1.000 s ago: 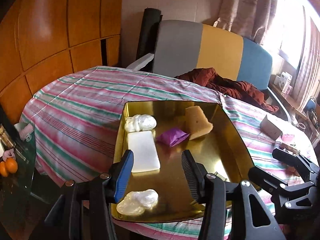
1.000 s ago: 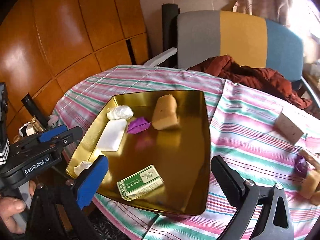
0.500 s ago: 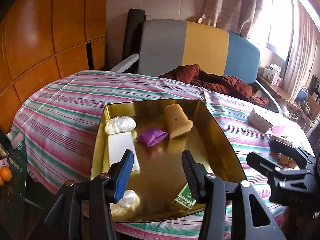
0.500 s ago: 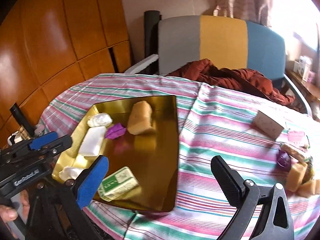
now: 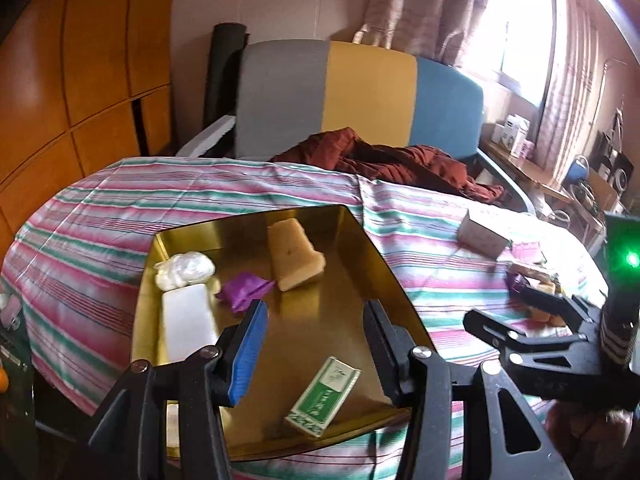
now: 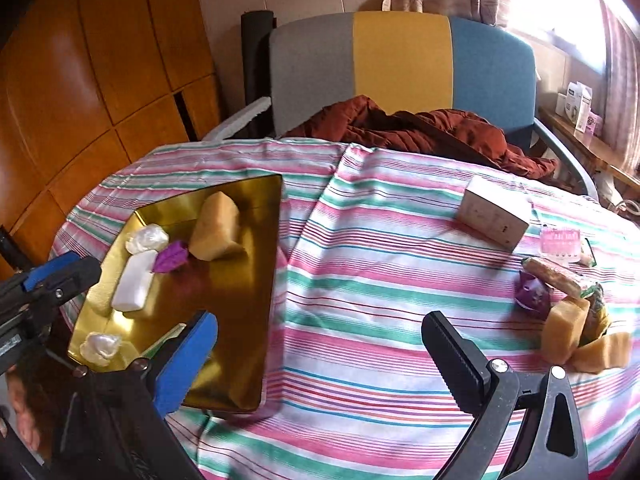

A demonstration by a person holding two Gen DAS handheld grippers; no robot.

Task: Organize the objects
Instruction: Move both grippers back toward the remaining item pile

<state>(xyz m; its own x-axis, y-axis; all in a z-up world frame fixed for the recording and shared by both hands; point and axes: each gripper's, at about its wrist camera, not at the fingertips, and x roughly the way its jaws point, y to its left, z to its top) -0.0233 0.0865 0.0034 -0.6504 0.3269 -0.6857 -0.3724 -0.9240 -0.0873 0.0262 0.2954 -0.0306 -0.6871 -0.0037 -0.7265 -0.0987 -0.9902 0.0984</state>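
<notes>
Gold tray (image 5: pixel 376 264) holds soaps and a green box (image 5: pixel 323 396); more soaps (image 6: pixel 568 332) lie right. Both grippers (image 5: pixel 312 344) (image 6: pixel 320 356) gape, empty.

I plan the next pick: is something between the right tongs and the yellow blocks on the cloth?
Nothing visible blocks it. Only bare striped tablecloth lies between the open right tongs and the yellow blocks; a purple wrapped piece sits just behind them.
</notes>
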